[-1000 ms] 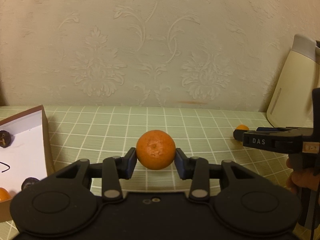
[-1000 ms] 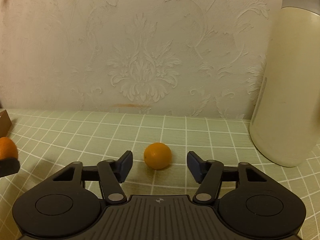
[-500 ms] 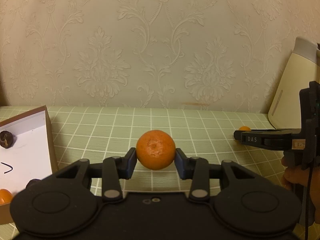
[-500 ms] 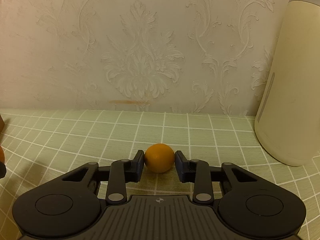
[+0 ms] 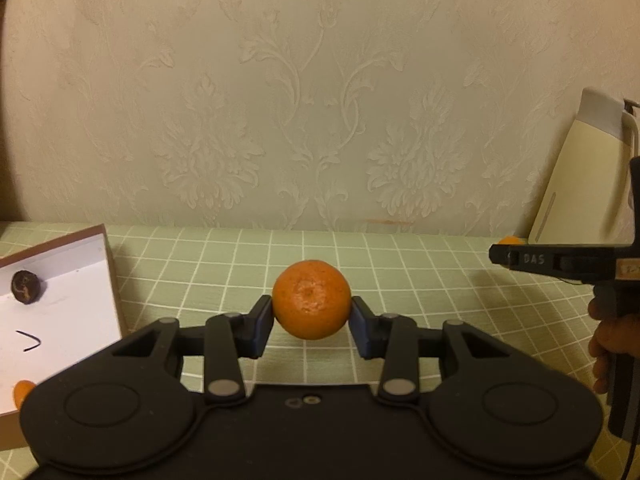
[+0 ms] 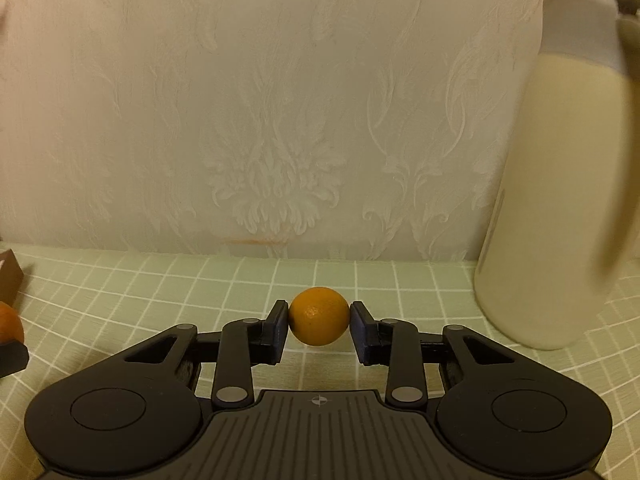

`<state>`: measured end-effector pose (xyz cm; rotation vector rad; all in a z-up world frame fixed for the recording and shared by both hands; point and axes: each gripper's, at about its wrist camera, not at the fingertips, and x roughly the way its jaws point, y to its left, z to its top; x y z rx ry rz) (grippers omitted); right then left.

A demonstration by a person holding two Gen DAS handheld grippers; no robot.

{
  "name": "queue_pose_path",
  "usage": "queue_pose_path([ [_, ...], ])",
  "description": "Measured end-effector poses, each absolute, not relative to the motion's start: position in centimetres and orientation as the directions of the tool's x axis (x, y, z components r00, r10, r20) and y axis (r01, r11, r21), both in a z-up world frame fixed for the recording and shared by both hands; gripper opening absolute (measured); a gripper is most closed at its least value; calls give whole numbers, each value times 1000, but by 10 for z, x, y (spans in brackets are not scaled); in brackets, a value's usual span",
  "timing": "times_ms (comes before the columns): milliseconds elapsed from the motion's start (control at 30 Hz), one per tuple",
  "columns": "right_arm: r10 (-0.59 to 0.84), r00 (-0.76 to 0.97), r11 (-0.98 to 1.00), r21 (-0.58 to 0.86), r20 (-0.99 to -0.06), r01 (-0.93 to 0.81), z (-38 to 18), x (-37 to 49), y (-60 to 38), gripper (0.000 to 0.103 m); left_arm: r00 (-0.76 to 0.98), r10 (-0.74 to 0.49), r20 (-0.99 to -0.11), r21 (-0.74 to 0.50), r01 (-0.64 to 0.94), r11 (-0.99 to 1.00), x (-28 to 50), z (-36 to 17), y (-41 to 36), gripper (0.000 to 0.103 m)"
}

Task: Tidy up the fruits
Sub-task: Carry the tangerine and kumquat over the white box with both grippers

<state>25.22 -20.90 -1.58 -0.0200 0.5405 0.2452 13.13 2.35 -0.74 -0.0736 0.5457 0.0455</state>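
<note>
Left wrist view: the left gripper (image 5: 312,316) grips a mandarin (image 5: 311,299) between both pads, above the checked tablecloth (image 5: 200,264). The open box (image 5: 80,304), which holds 1 dark fruit (image 5: 26,287), lies to its left. Carry the fruit level toward the box and keep the grip steady.

Right wrist view: the right gripper (image 6: 319,326) has just closed its jaws on a small orange (image 6: 319,316), now clamped. Lift straight up, clear of the cream jug (image 6: 560,208) nearby.
</note>
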Motion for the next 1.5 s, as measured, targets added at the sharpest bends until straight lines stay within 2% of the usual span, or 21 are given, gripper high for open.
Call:
queue_pose_path([
  [600,344,845,933,52,-410,-355,50,184,-161,34,873,124,-472,-35,-159,987,57,23,53,31],
  [967,409,825,903,43,-390,-428,61,165,-115,34,872,209,-443,-41,-252,967,27,38,96,31],
  [1500,522,762,834,43,-382,-550,59,150,-43,34,811,375,-449,-48,-440,897,-9,42,177,31],
])
